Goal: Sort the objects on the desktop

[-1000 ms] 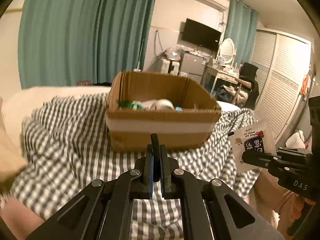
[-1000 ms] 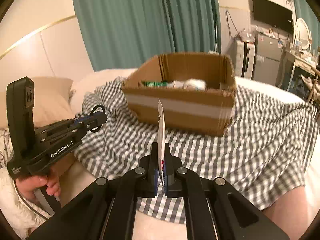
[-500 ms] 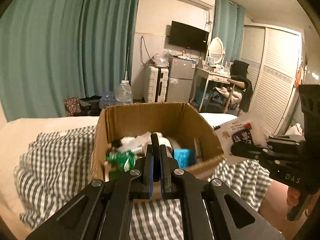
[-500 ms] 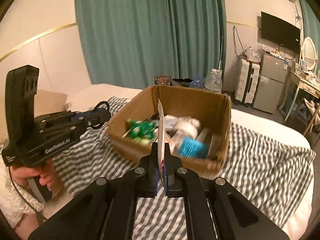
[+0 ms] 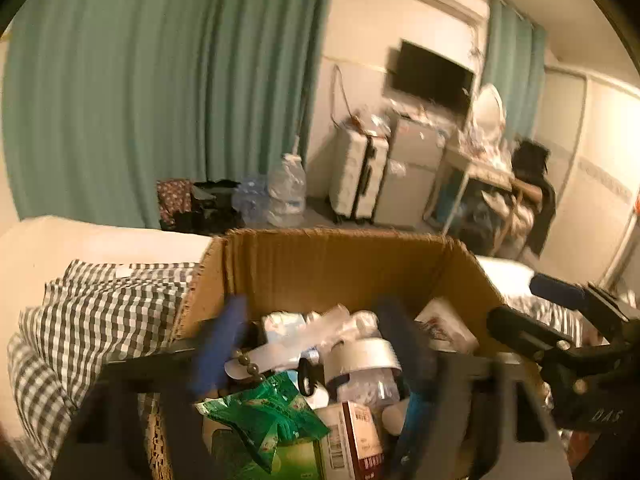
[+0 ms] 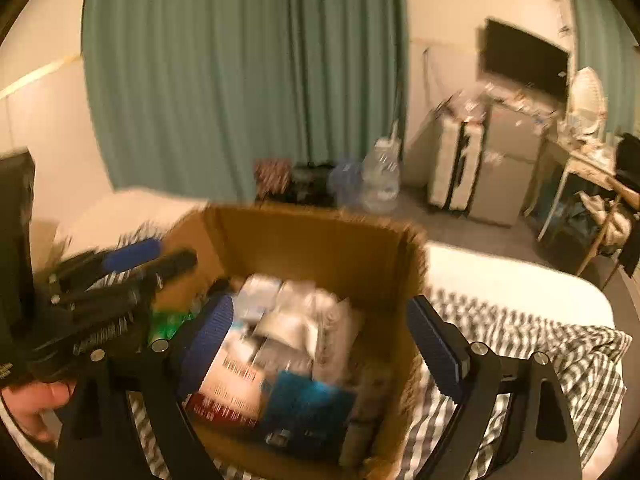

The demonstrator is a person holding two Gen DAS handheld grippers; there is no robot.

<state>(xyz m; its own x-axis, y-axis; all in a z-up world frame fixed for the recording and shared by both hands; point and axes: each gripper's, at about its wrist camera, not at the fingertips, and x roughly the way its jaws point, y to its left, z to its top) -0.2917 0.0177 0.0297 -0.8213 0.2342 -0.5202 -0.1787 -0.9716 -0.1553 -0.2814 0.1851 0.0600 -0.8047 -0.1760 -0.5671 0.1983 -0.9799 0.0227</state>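
Both over the cardboard box (image 6: 304, 240): left gripper (image 5: 320, 344) and right gripper (image 6: 320, 344) jaws were opening wide, nothing gripped.

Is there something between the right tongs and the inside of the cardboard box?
Nothing visible. The right tongs hang over the cardboard box, jaws opening with nothing between them; below lie only the box's contents. The left tongs are off to one side.

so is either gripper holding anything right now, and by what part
Nothing is held. The left gripper and right gripper both have jaws opening over the cardboard box, with no item pinched between them.
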